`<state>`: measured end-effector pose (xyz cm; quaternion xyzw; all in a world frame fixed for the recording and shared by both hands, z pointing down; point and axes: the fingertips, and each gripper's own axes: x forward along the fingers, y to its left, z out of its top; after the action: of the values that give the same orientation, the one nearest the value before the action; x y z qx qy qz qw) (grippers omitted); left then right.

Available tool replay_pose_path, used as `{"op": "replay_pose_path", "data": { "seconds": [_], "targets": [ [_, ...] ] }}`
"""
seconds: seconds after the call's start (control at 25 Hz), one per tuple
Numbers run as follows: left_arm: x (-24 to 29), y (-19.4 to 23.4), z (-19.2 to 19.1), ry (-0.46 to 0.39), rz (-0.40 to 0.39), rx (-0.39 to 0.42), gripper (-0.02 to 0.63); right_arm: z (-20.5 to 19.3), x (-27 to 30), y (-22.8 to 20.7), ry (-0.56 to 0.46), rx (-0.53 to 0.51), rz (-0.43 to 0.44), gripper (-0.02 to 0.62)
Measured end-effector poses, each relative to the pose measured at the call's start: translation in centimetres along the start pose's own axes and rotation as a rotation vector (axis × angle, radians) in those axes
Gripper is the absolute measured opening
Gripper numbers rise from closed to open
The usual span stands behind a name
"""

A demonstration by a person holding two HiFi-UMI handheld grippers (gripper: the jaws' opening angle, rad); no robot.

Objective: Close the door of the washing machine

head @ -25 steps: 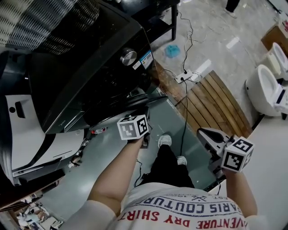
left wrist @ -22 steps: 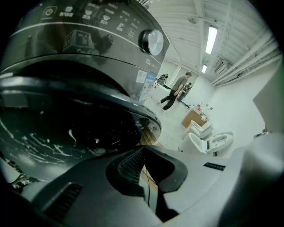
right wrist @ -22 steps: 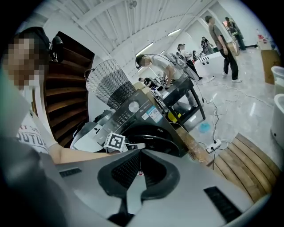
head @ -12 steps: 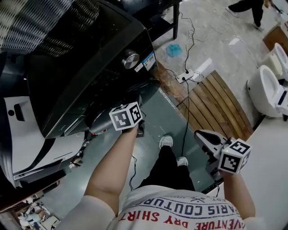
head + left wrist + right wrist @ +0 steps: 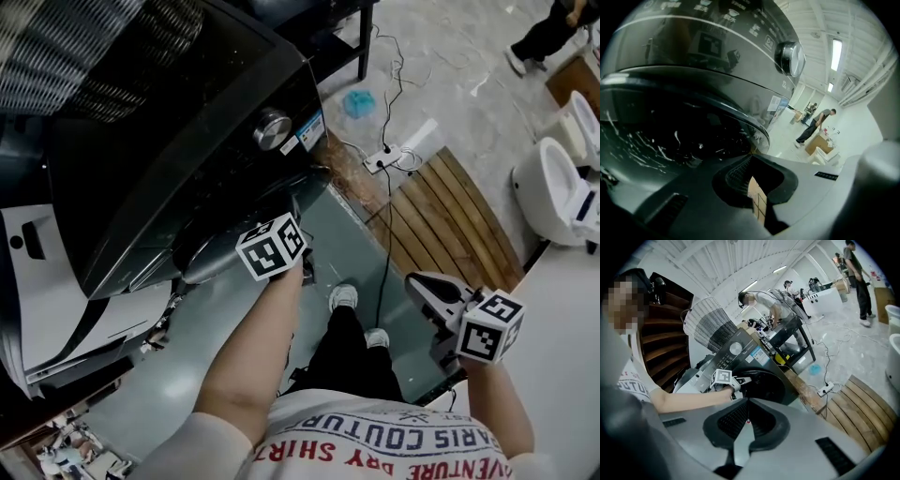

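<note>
Left tongs: closed, empty, tips right at the door, set to push rather than grip.
Door: on the washing machine front, apparently almost shut.
Right tongs: closed, empty, held aside.

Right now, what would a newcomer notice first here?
The big black front-loading washing machine fills the head view's upper left, its chrome dial shining. The left tongs, shut and empty, sit right up by its round dark glass door. White ceramic toilets stand at the far right.
</note>
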<state>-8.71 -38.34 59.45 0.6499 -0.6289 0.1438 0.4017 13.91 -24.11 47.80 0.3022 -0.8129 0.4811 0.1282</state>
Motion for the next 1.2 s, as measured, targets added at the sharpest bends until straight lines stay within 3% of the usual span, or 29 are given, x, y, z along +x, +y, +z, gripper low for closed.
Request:
{"op": "replay_pose_path", "data": {
  "seconds": [0.12,0.48,0.72,1.0,1.2],
  "targets": [
    [0.6,-0.3,0.7,-0.017,-0.003,-0.040,0.021,-0.1,0.3,-0.1,0.006,0.002,-0.005,0.023],
    [1.0,-1.2,1.0,-0.006,-0.043,-0.016,0.023,-0.5,0.3,0.7,0.006,-0.002,0.010,0.023],
    [-2.0,-0.8,0.3,0.014,-0.092,-0.017,0.023,-0.3,-0.6,2.9,0.005,-0.049,0.085,0.021],
    [-10.5,-4.2,-0.7,-0.030,-0.225,0.006,0.023,0.4,-2.9,7.0,-0.007,-0.136,0.165,0.021],
    [-18.4,-9.3,-1.9,-0.039,-0.420,0.022,0.023,-0.2,-5.7,10.3,-0.002,-0.203,0.219,0.021]
  ]
}}
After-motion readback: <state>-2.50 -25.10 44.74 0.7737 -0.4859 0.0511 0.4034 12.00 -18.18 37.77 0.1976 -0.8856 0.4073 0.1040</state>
